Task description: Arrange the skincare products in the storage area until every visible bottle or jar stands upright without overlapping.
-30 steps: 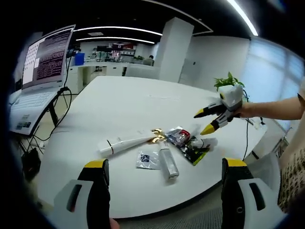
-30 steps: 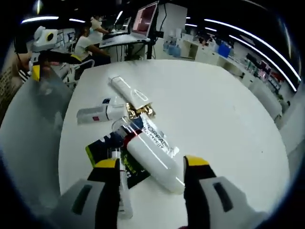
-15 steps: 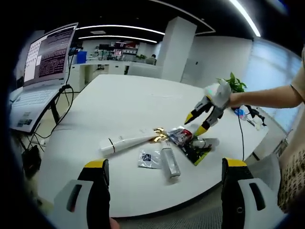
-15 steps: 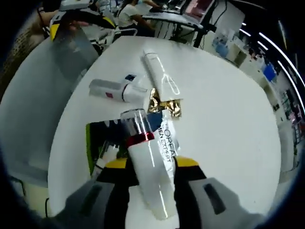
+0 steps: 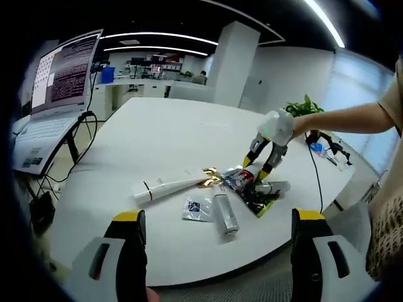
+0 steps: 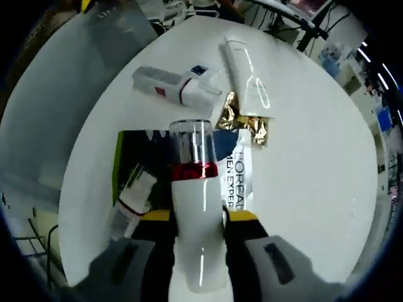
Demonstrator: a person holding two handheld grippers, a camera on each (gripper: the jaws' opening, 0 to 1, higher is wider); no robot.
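On the white table (image 5: 157, 138), the skincare items lie in a pile. They are a long white tube with a gold end (image 5: 167, 185), a white bottle (image 5: 222, 215) on its side, a small sachet (image 5: 195, 207) and a black-and-green packet (image 5: 259, 198). My right gripper (image 6: 200, 217) is shut on a white bottle with a red band and clear cap (image 6: 196, 201), which points away over the packet (image 6: 141, 157). In the left gripper view, the right gripper (image 5: 255, 168) is down at the pile. My left gripper (image 5: 218, 217) hangs open, well short of the table's near edge.
A small tube (image 6: 129, 201) lies on the packet, next to a printed sachet (image 6: 239, 182). Beyond them lie a second white bottle (image 6: 176, 88) and the gold-ended tube (image 6: 242, 69). A screen on a stand (image 5: 63, 69) is at the left, a potted plant (image 5: 302, 107) at the far right.
My right gripper came down onto the pile and closed on the red-banded white bottle, which now lies straight between its jaws. The left gripper has hardly moved.
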